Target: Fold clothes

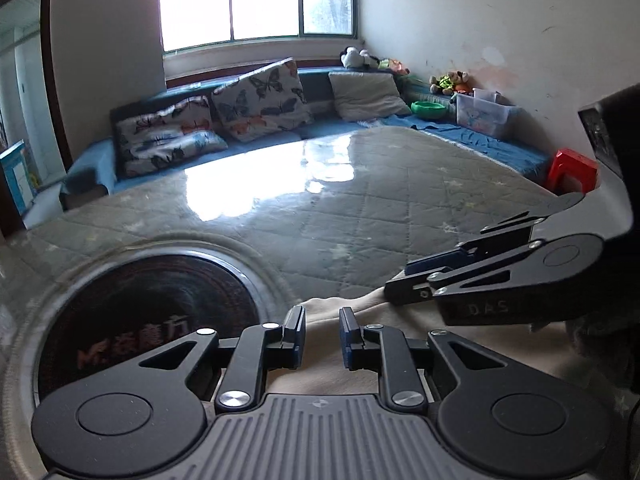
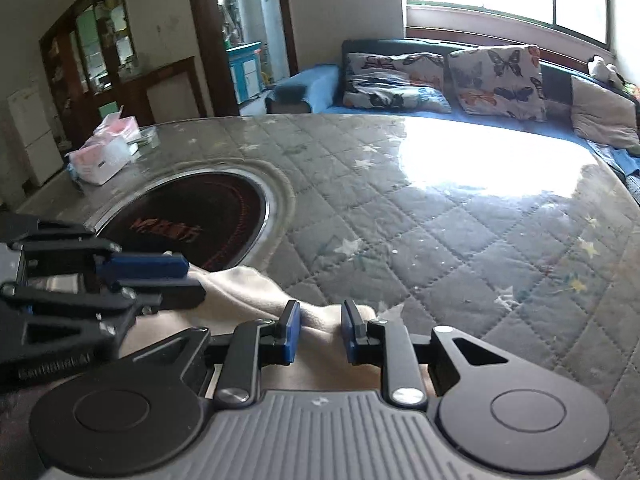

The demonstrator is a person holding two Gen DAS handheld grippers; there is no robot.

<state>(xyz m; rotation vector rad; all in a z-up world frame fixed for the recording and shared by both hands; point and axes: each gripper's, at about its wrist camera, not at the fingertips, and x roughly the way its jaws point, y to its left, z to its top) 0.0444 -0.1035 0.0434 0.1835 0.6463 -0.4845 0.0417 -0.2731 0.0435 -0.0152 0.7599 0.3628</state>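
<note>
Quilted table (image 2: 460,240) fills both views, round hotplate (image 2: 192,220) set into it. Beige cloth (image 2: 248,284) lies bunched on the near edge, just beside the hotplate. I see my left gripper (image 1: 322,336) and right gripper (image 2: 320,330) slightly parted over cloth, pads not pressing it.

The table (image 2: 460,240) is glossy and smooth — clear glass or plastic over quilted cloth — with a shiny metal ring around its dark glassy hob (image 2: 192,220). The beige garment (image 1: 360,364) looks soft, matt fleece; the grippers' arms are matt black.
</note>
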